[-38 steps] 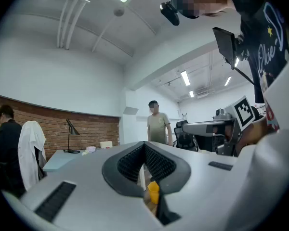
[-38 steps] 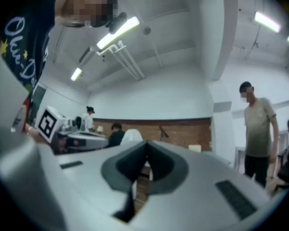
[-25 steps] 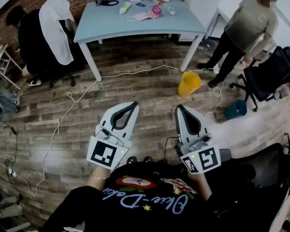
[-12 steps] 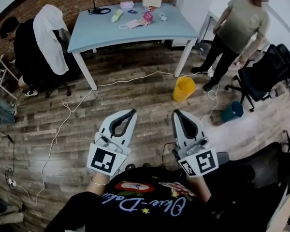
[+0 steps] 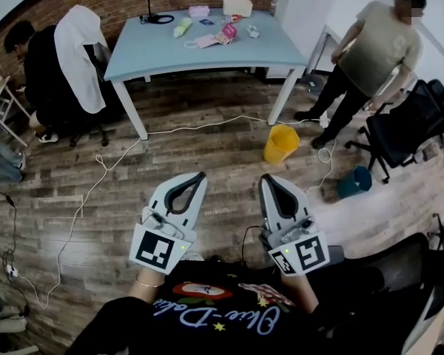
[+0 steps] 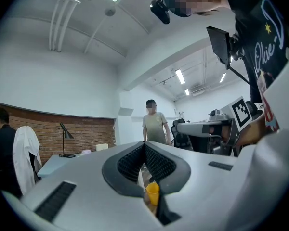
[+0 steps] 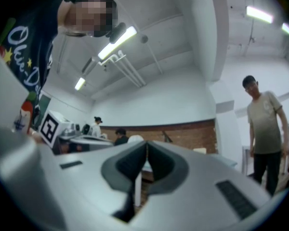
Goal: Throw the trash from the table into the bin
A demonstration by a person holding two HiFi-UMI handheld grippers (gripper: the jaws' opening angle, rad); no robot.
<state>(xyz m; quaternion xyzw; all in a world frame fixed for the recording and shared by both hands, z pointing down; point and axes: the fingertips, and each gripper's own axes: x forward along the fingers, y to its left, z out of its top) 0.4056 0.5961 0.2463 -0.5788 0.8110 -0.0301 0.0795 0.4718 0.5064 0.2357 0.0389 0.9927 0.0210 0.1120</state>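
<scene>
Several bits of trash lie at the far end of a light blue table across the room: pink wrappers, a greenish piece, a pale box. A yellow bin stands on the wood floor beside the table's right front leg; it also peeks through the jaws as the yellow bin. My left gripper and right gripper are held side by side in front of me, well short of the table, both shut with nothing between the jaws. The left gripper and right gripper show their tips pressed together.
A person stands right of the table by a black office chair. A seated person with a white coat on the chair is at the left. A white cable snakes over the floor. A teal bucket stands at the right.
The table, bin and floor have slid slightly down and nearer in the head view as I walk toward them. Both grippers keep their pose and stay shut.
</scene>
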